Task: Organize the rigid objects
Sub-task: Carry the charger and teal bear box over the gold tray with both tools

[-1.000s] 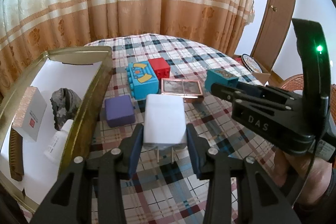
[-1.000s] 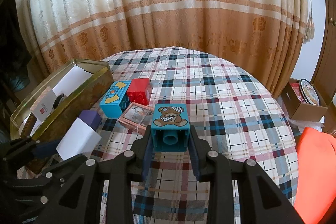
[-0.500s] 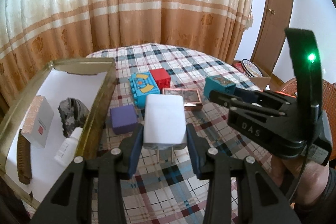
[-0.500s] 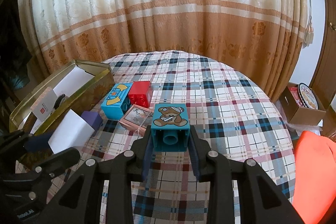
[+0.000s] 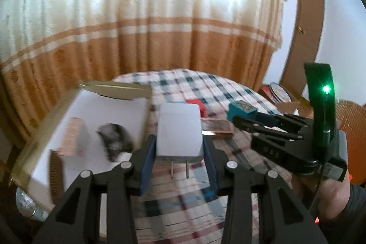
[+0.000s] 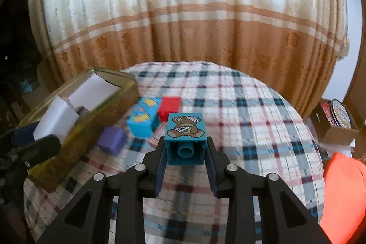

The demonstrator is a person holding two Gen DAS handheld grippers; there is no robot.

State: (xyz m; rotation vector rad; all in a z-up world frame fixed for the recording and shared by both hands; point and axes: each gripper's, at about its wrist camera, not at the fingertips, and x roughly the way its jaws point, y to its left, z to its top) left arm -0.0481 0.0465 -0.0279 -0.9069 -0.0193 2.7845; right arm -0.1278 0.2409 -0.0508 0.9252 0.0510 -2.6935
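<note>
Carrying white charger (image 5: 179, 130) clamped in left gripper (image 5: 178, 166) toward gold tin (image 5: 114, 87); I clear its rim first, then release. Right gripper (image 6: 185, 169) grips teal bear block (image 6: 185, 138).

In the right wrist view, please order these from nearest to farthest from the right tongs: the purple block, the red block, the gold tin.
From the right tongs, which hold the teal bear block:
1. Red block, just ahead, slightly left.
2. Purple block, on the cloth to the left.
3. Gold tin, far left at the table edge.
</note>
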